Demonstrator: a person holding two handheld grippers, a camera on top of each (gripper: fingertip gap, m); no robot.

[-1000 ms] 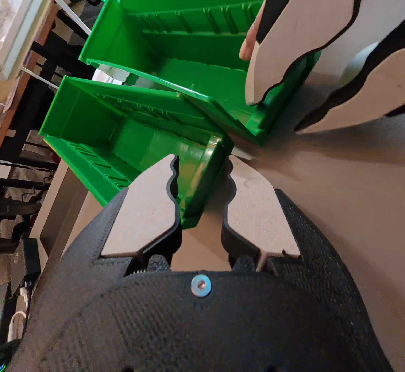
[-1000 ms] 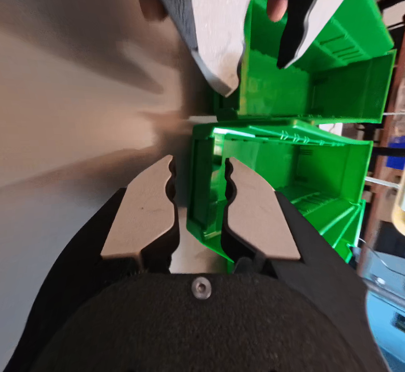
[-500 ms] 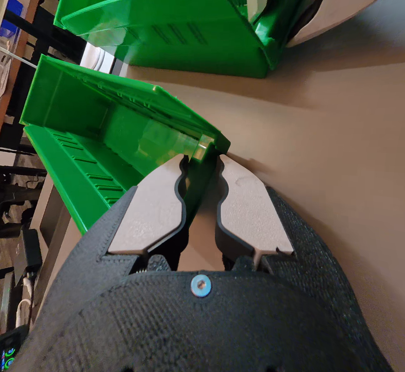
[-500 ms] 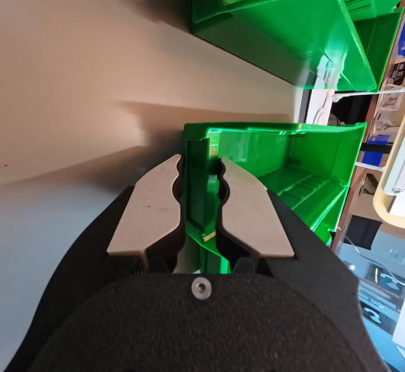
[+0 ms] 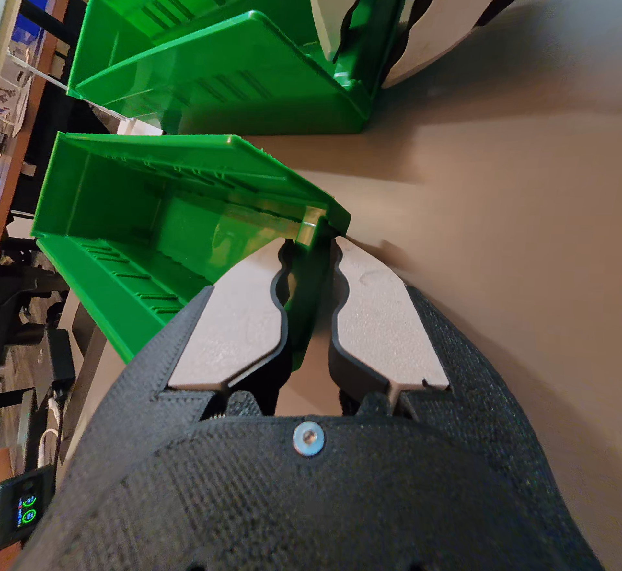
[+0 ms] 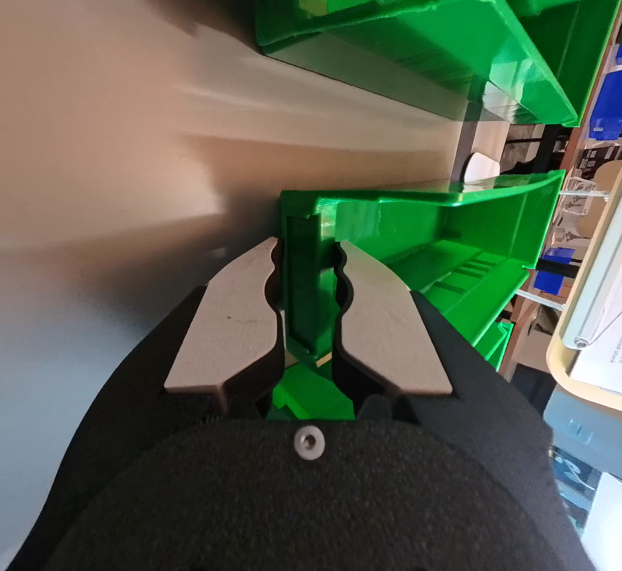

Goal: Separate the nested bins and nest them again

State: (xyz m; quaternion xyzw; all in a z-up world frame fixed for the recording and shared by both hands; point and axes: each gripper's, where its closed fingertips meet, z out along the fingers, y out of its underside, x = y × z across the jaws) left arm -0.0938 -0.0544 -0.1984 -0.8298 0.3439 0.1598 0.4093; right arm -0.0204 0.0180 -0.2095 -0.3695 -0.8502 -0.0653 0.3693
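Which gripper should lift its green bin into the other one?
Probably the left gripper: it is shut on the lone bin, while the right gripper clamps a second bin, which seems nested in another bin.

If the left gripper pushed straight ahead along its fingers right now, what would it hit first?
Nothing new: the left gripper already clamps the front lip of the near green bin. Pushing on just drives that bin forward; the second bin sits off to the side.

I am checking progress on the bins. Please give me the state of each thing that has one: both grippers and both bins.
left gripper: shut on the front lip of its bin
left bin: held, apart from the other bin
right gripper: shut on its bin's front wall
right bin: held, separate
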